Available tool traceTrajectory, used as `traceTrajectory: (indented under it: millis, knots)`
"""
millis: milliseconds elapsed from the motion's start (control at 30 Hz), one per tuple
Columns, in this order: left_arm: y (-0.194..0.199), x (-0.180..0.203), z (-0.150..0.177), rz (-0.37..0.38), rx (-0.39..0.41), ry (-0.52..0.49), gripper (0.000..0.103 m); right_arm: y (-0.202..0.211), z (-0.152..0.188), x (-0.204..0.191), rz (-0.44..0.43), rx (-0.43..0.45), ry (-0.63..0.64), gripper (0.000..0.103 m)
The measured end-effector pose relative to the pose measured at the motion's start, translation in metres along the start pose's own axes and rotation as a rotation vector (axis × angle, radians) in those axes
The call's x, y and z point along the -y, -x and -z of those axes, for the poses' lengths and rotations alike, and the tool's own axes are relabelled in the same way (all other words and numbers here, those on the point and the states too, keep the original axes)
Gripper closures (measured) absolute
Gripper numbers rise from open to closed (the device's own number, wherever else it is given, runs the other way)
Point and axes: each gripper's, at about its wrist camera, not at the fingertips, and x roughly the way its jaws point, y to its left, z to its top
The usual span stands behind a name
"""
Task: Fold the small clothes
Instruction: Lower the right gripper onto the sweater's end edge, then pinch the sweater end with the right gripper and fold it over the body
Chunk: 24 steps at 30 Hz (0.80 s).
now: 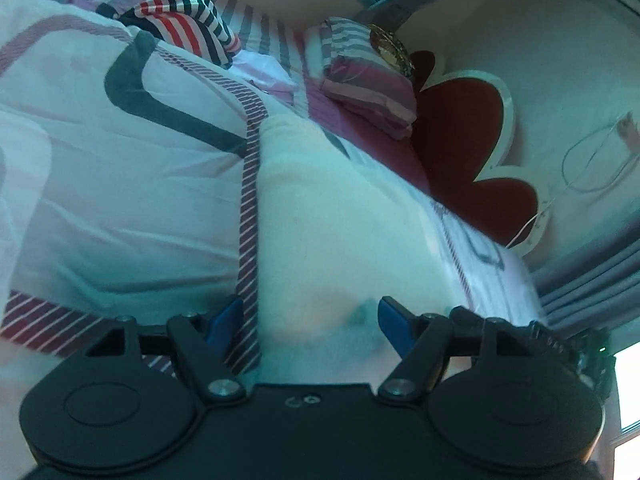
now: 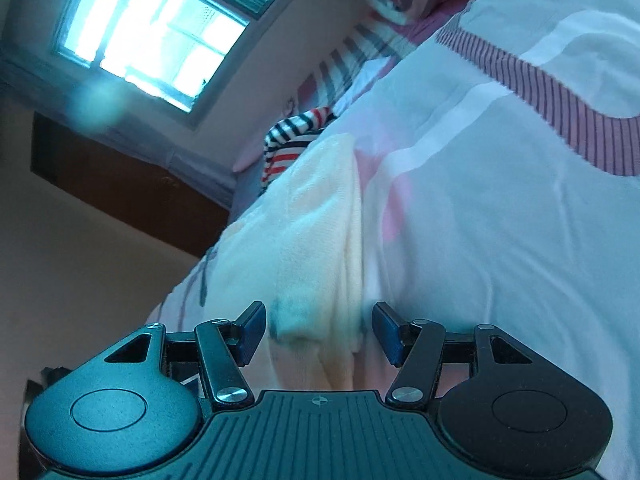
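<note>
My left hand-held gripper (image 1: 310, 322) and right hand-held gripper (image 2: 319, 332) both stood wide, unclamped, over the cream garment (image 2: 316, 216) on the bed (image 2: 500, 220).

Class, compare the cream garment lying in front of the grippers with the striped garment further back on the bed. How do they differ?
The cream garment is plain and pale; the striped garment has red, dark and white stripes. The cream garment lies spread out long, reaching between the right gripper's open fingers; the striped garment sits bunched in a heap, far from both grippers. Both rest on the patterned bedcover.
</note>
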Motion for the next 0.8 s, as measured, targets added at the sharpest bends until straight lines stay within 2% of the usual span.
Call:
traceTrajectory:
  millis: [133, 233, 267, 367, 433, 600, 800]
  knots:
    - [-0.010, 0.000, -0.009, 0.014, -0.014, 0.039, 0.035, -0.012, -0.003, -0.005, -0.020, -0.030, 0.020, 0.044]
    - [-0.018, 0.010, -0.011, -0.022, -0.018, -0.014, 0.035, -0.019, -0.001, -0.019, 0.029, -0.037, 0.090, 0.044]
    - [-0.020, 0.016, -0.011, -0.048, -0.016, -0.045, 0.042, -0.022, -0.002, -0.025, 0.058, -0.042, 0.124, 0.053]
    - [-0.022, 0.033, -0.010, -0.108, 0.001, -0.131, 0.068, -0.027, 0.007, -0.051, 0.171, -0.045, 0.266, 0.069]
    - [-0.015, 0.045, -0.009, -0.136, 0.021, -0.193, 0.074, -0.024, 0.013, -0.070, 0.218, -0.026, 0.346, 0.072]
    - [0.021, 0.060, -0.007, -0.149, 0.063, -0.292, 0.076, -0.009, 0.034, -0.111, 0.234, 0.016, 0.448, 0.073]
    - [0.087, 0.038, -0.017, -0.188, 0.095, -0.341, 0.076, -0.024, 0.078, -0.171, 0.177, 0.020, 0.505, 0.073]
